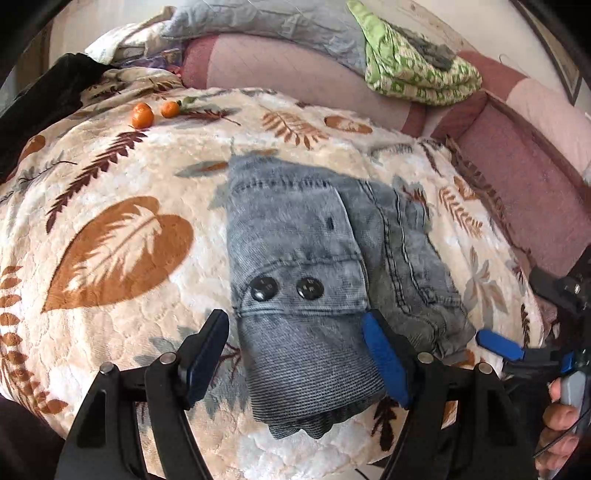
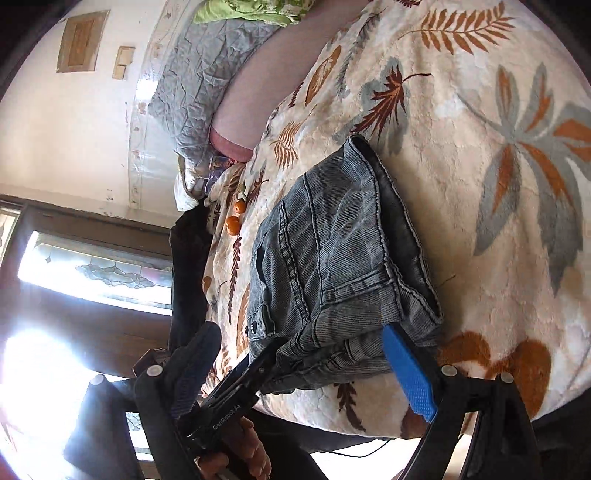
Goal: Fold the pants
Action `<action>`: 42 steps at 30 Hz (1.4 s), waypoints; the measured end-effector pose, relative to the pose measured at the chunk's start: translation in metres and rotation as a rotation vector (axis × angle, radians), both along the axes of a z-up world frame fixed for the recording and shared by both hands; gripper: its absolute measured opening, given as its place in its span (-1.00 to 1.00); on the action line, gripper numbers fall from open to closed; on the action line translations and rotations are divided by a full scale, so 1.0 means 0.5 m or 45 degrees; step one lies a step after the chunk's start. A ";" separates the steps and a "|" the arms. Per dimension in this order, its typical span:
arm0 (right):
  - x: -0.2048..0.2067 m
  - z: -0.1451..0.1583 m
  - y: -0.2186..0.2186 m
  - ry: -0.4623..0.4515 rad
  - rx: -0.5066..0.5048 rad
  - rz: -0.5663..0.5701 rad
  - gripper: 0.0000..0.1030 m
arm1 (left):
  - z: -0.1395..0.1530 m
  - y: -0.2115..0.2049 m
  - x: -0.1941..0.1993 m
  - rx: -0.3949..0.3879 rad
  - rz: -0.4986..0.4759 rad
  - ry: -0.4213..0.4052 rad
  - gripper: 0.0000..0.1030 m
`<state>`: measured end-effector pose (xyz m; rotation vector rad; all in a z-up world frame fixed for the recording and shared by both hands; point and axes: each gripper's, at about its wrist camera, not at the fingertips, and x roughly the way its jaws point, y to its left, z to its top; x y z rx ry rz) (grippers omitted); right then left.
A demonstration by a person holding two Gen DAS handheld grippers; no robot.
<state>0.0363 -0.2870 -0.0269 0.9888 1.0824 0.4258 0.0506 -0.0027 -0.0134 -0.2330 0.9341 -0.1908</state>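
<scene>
The grey-blue denim pants (image 1: 317, 273) lie folded into a compact bundle on the leaf-patterned blanket (image 1: 110, 229), with two black buttons facing up. My left gripper (image 1: 295, 354) is open, its blue-padded fingers straddling the near end of the bundle without closing on it. In the right wrist view the pants (image 2: 340, 266) lie just ahead of my right gripper (image 2: 299, 369), which is open with its blue pad (image 2: 406, 373) beside the bundle's near edge. The right gripper also shows at the left wrist view's right edge (image 1: 517, 350).
Two small oranges (image 1: 153, 112) lie on the blanket at the far left. A green patterned cloth (image 1: 413, 70) and a grey pillow (image 1: 266, 22) rest on the pink sofa back (image 1: 295, 77). A dark garment (image 1: 40, 99) lies at the left edge. A window (image 2: 92, 273) is nearby.
</scene>
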 end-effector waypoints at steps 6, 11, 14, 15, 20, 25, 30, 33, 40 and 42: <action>-0.004 -0.028 -0.015 0.067 0.049 -0.073 0.76 | 0.006 0.023 0.024 0.027 0.048 0.002 0.48; 0.010 -0.043 -0.004 0.097 0.077 -0.086 0.76 | -0.011 0.009 0.028 0.056 0.036 0.007 0.48; 0.026 -0.050 0.008 0.136 0.048 -0.077 0.76 | -0.013 0.004 0.032 0.067 0.035 0.008 0.48; 0.030 -0.060 0.012 0.180 0.039 -0.084 0.76 | -0.014 0.004 0.034 0.069 0.036 0.011 0.48; 0.028 -0.063 0.024 0.205 0.046 -0.122 0.76 | -0.014 -0.004 0.036 0.106 0.029 -0.004 0.48; 0.054 -0.076 0.030 0.204 0.026 -0.188 0.72 | -0.023 -0.009 0.035 0.124 0.036 -0.015 0.49; 0.051 -0.069 0.027 0.201 -0.140 -0.179 -0.72 | -0.024 -0.007 0.036 0.127 0.036 -0.010 0.53; 0.045 -0.041 0.035 0.124 -0.241 -0.149 -0.87 | -0.026 -0.008 0.035 0.130 0.042 -0.014 0.55; 0.014 0.068 0.074 -0.104 -0.569 -0.100 -0.88 | -0.020 -0.010 0.035 0.128 0.018 -0.014 0.57; 0.007 0.027 0.071 -0.040 -0.607 -0.100 -0.88 | -0.022 -0.011 0.036 0.130 0.015 -0.003 0.57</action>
